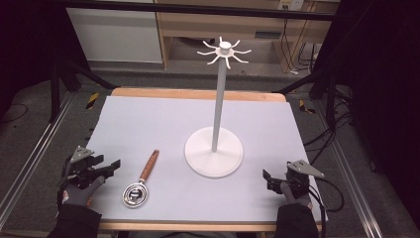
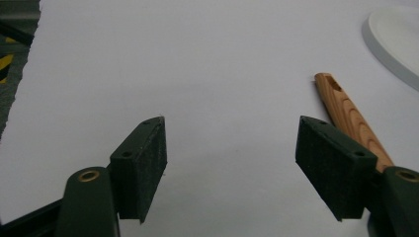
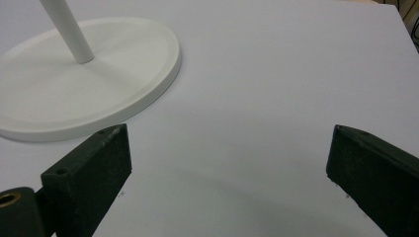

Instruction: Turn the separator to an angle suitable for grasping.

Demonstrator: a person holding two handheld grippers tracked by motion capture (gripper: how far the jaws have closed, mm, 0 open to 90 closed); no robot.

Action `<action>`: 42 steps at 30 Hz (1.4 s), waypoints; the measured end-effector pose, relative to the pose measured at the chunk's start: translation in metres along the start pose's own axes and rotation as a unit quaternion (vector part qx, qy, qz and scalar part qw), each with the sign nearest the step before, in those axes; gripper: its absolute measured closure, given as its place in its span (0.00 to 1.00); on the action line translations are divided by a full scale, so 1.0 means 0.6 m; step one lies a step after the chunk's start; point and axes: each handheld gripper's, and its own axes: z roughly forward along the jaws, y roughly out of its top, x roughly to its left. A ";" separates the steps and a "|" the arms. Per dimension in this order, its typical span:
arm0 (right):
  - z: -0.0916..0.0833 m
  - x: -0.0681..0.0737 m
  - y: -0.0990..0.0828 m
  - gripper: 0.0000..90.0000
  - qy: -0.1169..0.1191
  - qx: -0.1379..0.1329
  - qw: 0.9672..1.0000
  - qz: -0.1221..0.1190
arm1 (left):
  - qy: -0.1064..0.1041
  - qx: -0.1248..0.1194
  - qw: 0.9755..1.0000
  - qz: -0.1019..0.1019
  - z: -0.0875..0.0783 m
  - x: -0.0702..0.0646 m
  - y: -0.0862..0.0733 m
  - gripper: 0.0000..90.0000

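Observation:
A utensil with a wooden handle [image 1: 149, 165] and a coiled metal head [image 1: 133, 194] lies on the pale mat, front left of centre. Its handle [image 2: 352, 118] reaches up past the right jaw in the left gripper view. My left gripper [image 1: 111, 167] rests at the mat's left edge, open and empty [image 2: 230, 158], a short way left of the utensil. A white stand [image 1: 214, 151] with a tall pole and hooked arms on top [image 1: 224, 50] is at the middle. My right gripper [image 1: 270, 179] sits open and empty [image 3: 230, 168] at the front right, near the stand's base [image 3: 99, 98].
The mat [image 1: 148, 124] covers a wooden table [image 1: 198, 93] with bare floor, metal rails and cables around it. A wooden cabinet [image 1: 208, 25] stands behind the table.

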 end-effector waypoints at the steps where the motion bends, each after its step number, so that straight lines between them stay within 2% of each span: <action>1: 0.001 0.001 0.000 0.04 0.000 0.000 1.000 -0.002 | 0.000 0.000 1.000 0.000 0.000 0.000 0.000 0.32; 6: 0.001 0.005 0.000 0.05 0.007 0.000 1.000 -0.005 | -0.009 0.004 1.000 0.010 -0.006 -0.022 0.009 0.37; 7: 0.001 0.006 0.000 0.04 0.004 -0.002 1.000 -0.006 | -0.009 0.004 1.000 0.010 -0.006 -0.022 0.009 0.38; 10: 0.003 0.009 -0.001 0.04 -0.003 0.003 1.000 -0.010 | -0.017 0.014 0.999 0.028 -0.007 -0.040 0.014 0.42; 13: 0.005 0.010 -0.001 0.04 -0.005 0.008 1.000 -0.012 | -0.023 0.020 0.999 0.032 -0.008 -0.048 0.019 0.45; 14: 0.005 0.011 -0.001 0.04 -0.007 0.009 1.000 -0.017 | -0.031 0.025 0.999 0.032 -0.008 -0.056 0.024 0.46; 18: 0.007 0.011 -0.001 0.05 -0.005 0.015 1.000 -0.013 | -0.037 0.036 0.998 0.041 -0.008 -0.070 0.030 0.48; 23: 0.008 0.011 0.001 0.05 0.007 0.022 1.000 -0.007 | -0.044 0.039 0.997 0.047 -0.009 -0.081 0.040 0.50; 26: 0.016 0.016 0.000 0.05 0.010 0.034 0.999 -0.024 | -0.050 0.046 0.996 0.056 -0.006 -0.092 0.050 0.50; 28: 0.018 0.019 0.002 0.05 0.012 0.037 0.999 -0.027 | -0.049 0.050 0.995 0.071 -0.001 -0.107 0.061 0.51; 29: 0.018 0.019 0.002 0.05 0.012 0.037 0.999 -0.027 | -0.049 0.050 0.995 0.071 -0.001 -0.107 0.061 0.52; 33: 0.018 0.017 0.002 0.05 0.005 0.040 0.999 -0.029 | -0.051 0.063 0.992 0.093 0.012 -0.128 0.078 0.52; 34: 0.017 0.016 0.002 0.05 0.006 0.038 0.999 -0.026 | -0.051 0.070 0.991 0.104 0.017 -0.136 0.085 0.53; 39: 0.017 0.016 0.002 0.05 0.006 0.039 0.999 -0.025 | -0.058 0.075 0.990 0.108 0.029 -0.151 0.091 0.53; 42: 0.018 0.017 0.003 0.05 0.008 0.046 0.999 -0.021 | -0.055 0.094 0.988 0.110 0.043 -0.156 0.090 0.55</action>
